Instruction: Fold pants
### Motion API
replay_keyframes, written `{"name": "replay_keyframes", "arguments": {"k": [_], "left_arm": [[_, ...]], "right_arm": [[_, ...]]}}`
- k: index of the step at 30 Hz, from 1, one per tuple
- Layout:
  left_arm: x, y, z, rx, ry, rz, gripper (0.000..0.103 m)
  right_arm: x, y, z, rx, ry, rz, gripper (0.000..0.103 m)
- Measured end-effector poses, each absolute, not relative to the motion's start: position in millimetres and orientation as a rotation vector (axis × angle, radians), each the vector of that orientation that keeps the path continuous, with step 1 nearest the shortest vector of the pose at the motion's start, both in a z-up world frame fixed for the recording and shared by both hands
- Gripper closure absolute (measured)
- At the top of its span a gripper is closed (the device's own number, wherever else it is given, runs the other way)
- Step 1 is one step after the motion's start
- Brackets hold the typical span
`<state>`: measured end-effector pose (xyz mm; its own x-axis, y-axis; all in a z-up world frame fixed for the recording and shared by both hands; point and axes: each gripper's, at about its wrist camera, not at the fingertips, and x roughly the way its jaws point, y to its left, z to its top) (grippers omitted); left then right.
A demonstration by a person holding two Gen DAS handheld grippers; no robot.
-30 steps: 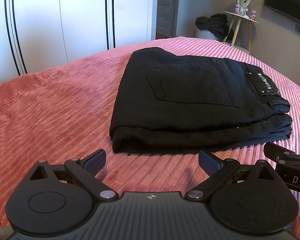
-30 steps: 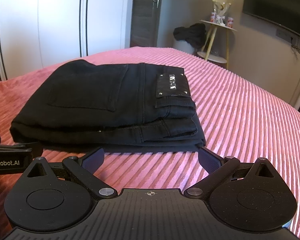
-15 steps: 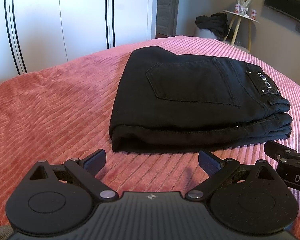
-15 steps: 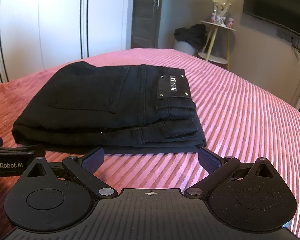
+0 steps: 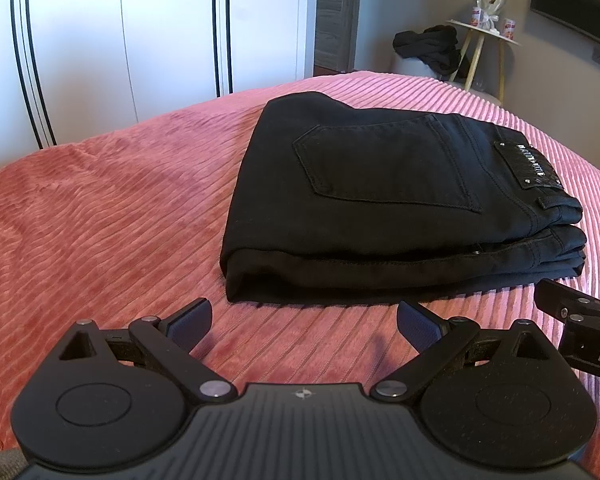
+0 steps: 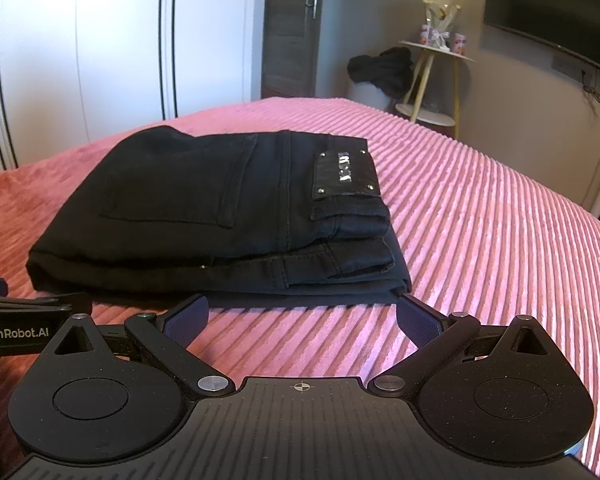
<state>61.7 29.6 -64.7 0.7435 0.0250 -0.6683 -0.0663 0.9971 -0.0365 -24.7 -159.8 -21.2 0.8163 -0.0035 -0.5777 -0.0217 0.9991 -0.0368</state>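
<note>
Black pants (image 5: 384,200) lie folded in a compact stack on the pink ribbed bedspread (image 5: 100,220), back pocket and waist patch on top. They also show in the right wrist view (image 6: 204,216). My left gripper (image 5: 304,320) is open and empty, just short of the stack's near left corner. My right gripper (image 6: 302,316) is open and empty, just short of the stack's near right corner. Each gripper's side shows at the edge of the other's view.
White wardrobe doors (image 5: 140,40) stand behind the bed. A dark door (image 6: 288,28) is beyond. A small round side table (image 6: 436,52) with a bouquet and a pile of dark clothes (image 6: 380,68) stand at the back right. A TV (image 6: 552,8) hangs on the wall.
Both grippers have drawn back slightly from the folded pants and risen a little. The pants have not moved.
</note>
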Motion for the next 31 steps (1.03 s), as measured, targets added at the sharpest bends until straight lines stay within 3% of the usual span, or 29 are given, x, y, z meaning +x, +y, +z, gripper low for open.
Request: {"name": "replay_keyframes", "arguments": {"k": [31], "left_arm": [[57.9,27.3,-64.8,-0.047,0.724,0.046,0.004]], "right_arm": [[-25.0,-161.4,-20.7,-0.03,0.618,0.011,0.0]]}}
